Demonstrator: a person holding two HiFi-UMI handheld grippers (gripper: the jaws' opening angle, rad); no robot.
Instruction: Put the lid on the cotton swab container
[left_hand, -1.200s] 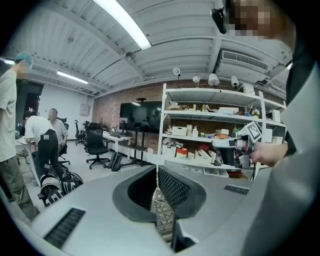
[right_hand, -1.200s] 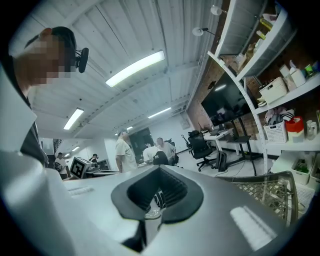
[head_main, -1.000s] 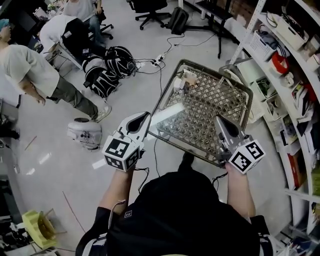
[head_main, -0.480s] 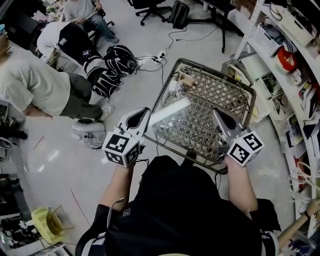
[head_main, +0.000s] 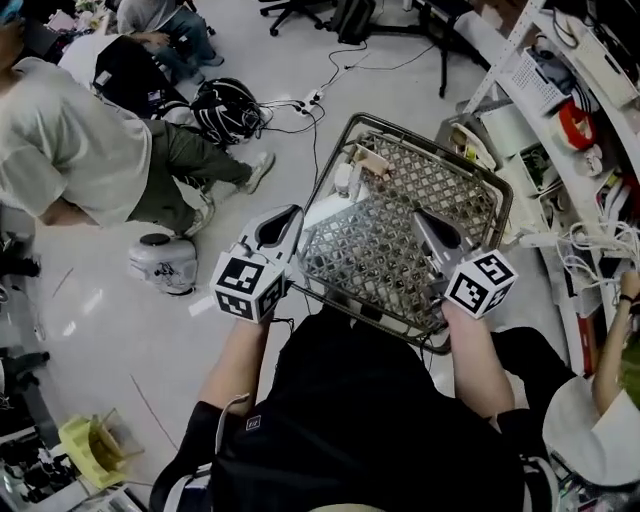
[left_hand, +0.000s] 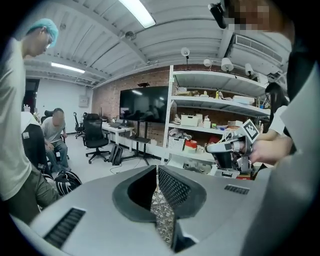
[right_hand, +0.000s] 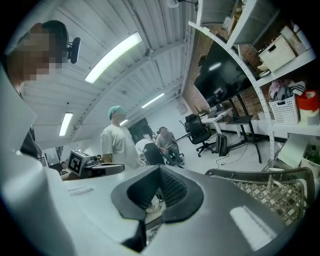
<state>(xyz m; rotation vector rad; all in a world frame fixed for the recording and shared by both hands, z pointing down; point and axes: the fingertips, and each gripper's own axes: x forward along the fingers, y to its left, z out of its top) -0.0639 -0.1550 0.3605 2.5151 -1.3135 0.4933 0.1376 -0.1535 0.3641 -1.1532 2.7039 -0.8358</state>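
I see no cotton swab container or lid that I can tell apart. A wire-mesh cart basket (head_main: 470, 175) stands in front of me. A few small pale items (head_main: 347, 178) lie in its far left corner, too small to name. My left gripper (head_main: 295, 213) hangs over the basket's left rim, jaws together and holding nothing. My right gripper (head_main: 419, 214) is over the mesh on the right side, also shut and empty. The left gripper view looks along closed jaws (left_hand: 156, 169) at the right gripper (left_hand: 232, 147). The right gripper view (right_hand: 160, 167) shows the basket rim (right_hand: 260, 173).
Shelving (head_main: 575, 95) packed with boxes runs along the right. A person in a light shirt (head_main: 80, 150) stands close on the left, near black bags (head_main: 225, 108) and a white round appliance (head_main: 163, 262). Cables trail on the floor. Another person's arm (head_main: 615, 340) shows at the right edge.
Both grippers stay shut over the basket and have shifted slightly toward it. The person in the light shirt has stepped closer on the left. Another person's arm has come into view at the right edge.
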